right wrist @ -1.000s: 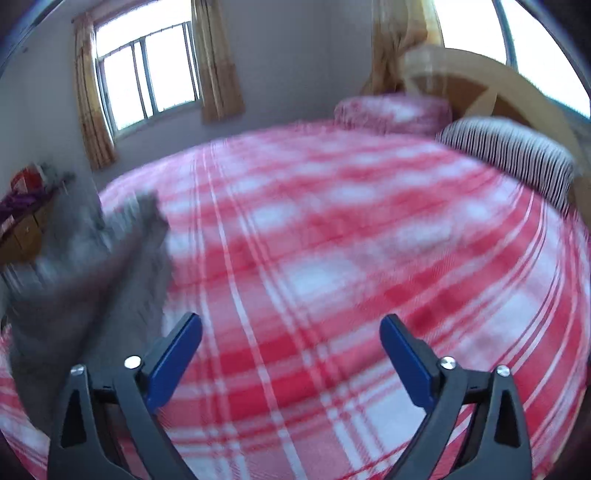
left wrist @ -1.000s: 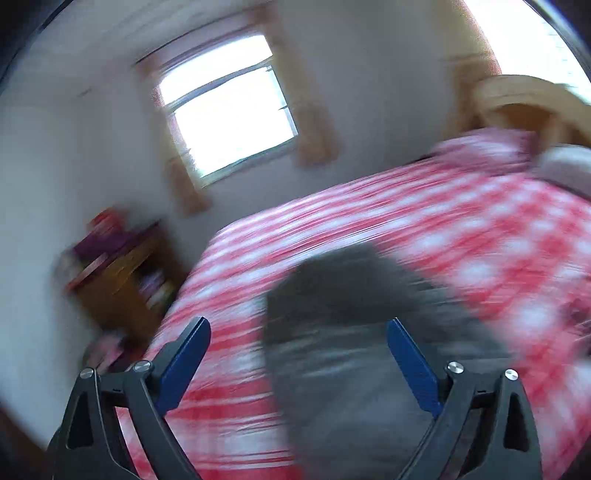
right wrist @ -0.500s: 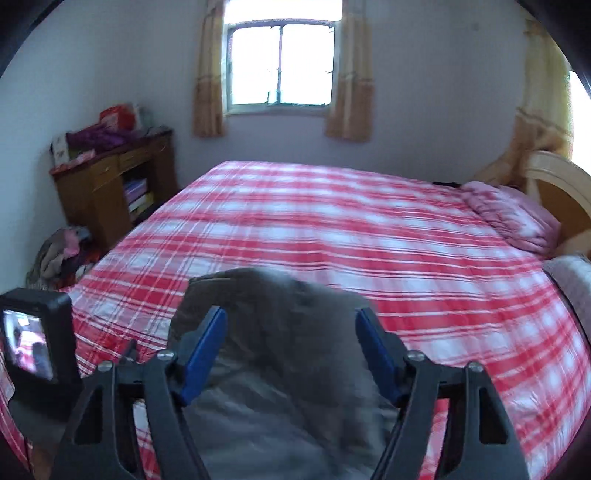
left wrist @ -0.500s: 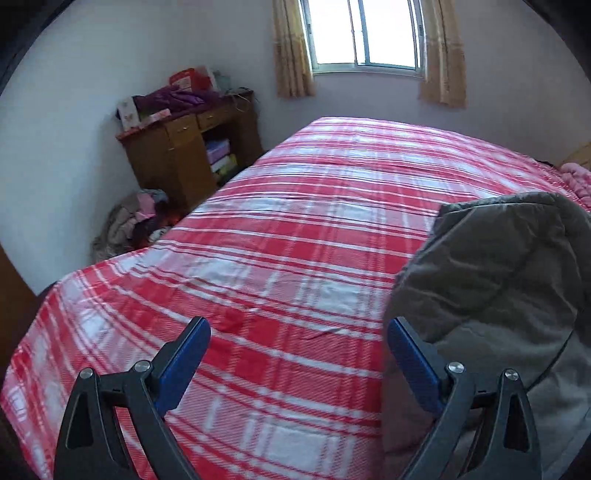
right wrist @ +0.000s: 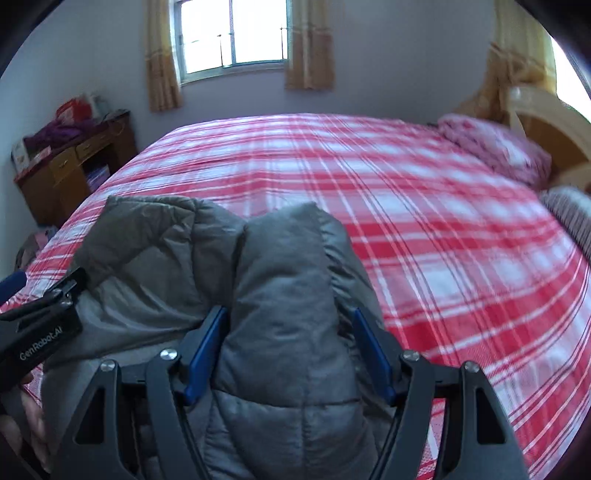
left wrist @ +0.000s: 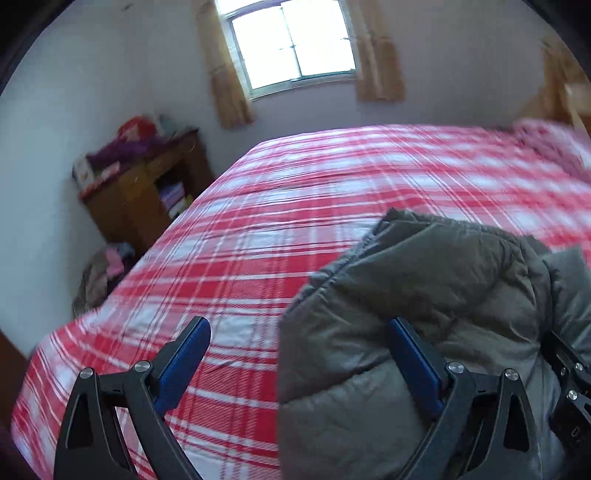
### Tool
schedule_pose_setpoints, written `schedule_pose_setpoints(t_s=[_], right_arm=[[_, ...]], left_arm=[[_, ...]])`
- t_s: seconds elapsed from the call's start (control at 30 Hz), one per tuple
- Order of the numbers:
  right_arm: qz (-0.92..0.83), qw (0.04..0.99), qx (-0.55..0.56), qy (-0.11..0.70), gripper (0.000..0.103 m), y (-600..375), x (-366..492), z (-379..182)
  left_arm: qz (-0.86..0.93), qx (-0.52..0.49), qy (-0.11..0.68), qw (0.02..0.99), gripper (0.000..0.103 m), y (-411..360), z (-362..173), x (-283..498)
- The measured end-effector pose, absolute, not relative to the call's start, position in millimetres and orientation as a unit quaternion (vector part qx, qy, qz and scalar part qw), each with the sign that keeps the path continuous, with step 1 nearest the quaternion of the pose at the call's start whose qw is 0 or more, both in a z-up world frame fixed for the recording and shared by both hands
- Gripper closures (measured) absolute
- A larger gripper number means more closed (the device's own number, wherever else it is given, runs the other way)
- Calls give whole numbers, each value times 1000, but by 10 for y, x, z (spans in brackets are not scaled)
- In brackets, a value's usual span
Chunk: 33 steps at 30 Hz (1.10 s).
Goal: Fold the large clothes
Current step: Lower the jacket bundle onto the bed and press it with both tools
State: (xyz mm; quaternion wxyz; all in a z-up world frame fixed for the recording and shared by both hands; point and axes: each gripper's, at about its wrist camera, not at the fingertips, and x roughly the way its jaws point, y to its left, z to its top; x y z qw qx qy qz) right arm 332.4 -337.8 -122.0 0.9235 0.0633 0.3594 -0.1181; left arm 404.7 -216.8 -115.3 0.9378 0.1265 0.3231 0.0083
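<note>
A grey padded jacket [right wrist: 280, 295] lies bunched at the near edge of the bed with the red and white plaid cover [right wrist: 424, 221]. My right gripper [right wrist: 290, 343] is partly closed, its blue pads pressing both sides of a thick fold of the jacket. My left gripper [left wrist: 299, 354] is open; the jacket's left edge [left wrist: 406, 295] lies between its fingers, against the right pad [left wrist: 413, 354], with nothing pinched. The left gripper's body shows at the left of the right wrist view [right wrist: 40, 332].
A wooden desk [left wrist: 147, 188] with clutter stands left of the bed, with a pile of clothes [left wrist: 99, 273] on the floor beside it. A pink pillow [right wrist: 495, 147], a striped pillow [right wrist: 572, 214] and the headboard [right wrist: 546, 122] are at the right. A window [right wrist: 232, 33] is behind.
Both grippers swung down to the jacket at the bed's near edge. The right gripper has narrowed around a fold of it. The left stays open beside it.
</note>
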Motion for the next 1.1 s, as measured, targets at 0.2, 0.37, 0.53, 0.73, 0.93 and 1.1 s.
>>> schedule_pose_setpoints(t_s=[0.2,0.37,0.53,0.73,0.93,1.1], right_arm=[[-110,921,111,358,32,-3599,3226,-1413],[-96,920,134,355,32,-3673,3227,-1555],[-91,918,147,357,32,-3730,3256,-1656],[-108,919,122,359,32,-3677,3207,-1583],[-136,948,58,281,32,-3432,2939,-858],[-33,944,104,312,47,-3323,3235,-884]], left_arm=[[12,178,310,934,5,-2421,-1379,4043],[8,158,319,935,3,-2415,-1489,4098],[3,132,329,935,1,-2349,-1575,4136],[-9,139,337,931,1,-2349,-1478,4074],[-5,61,336,940,1,-2137,-1057,4002],[-8,80,350,933,1,-2250,-1180,4106]])
